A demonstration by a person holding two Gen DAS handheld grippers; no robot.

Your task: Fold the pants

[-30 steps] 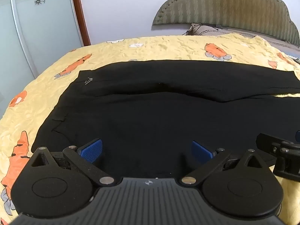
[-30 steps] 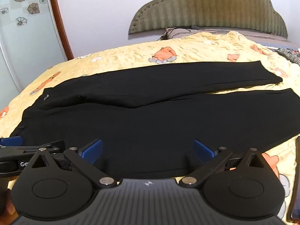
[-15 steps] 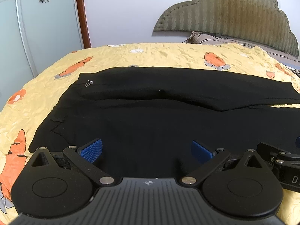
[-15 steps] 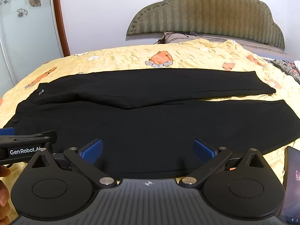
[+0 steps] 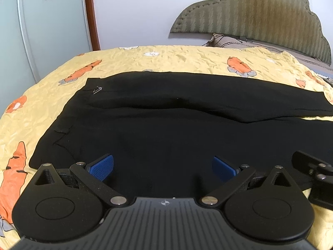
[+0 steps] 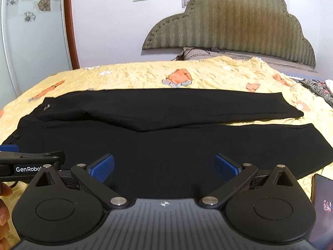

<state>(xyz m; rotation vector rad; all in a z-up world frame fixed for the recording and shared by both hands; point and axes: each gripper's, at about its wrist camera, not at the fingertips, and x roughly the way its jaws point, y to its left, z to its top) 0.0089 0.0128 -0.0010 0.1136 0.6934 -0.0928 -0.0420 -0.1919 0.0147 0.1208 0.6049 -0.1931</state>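
- Left tool (image 5: 163, 167) and right tool (image 6: 164, 166): jaws spread wide, holding nothing, low in frame at the near edge of the pants (image 6: 166, 145).
- Pants: flat on bed (image 6: 145, 73), mid-frame, legs toward the right.
- Advice: pinch the near leg's edge with both tools together, lift evenly, lay it over the far leg.

Black pants (image 6: 166, 141) flat on yellow bedspread (image 6: 208, 73), fingers (image 6: 102, 167) spread.

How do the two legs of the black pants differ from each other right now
The far leg lies nearer the headboard; the near leg lies toward the grippers. The far leg's waist end overlaps the near leg, so it sits on top there. The far leg's cuff stops short of the near leg's cuff in the right wrist view. Both are black, flat on the yellow bedspread, and untouched.
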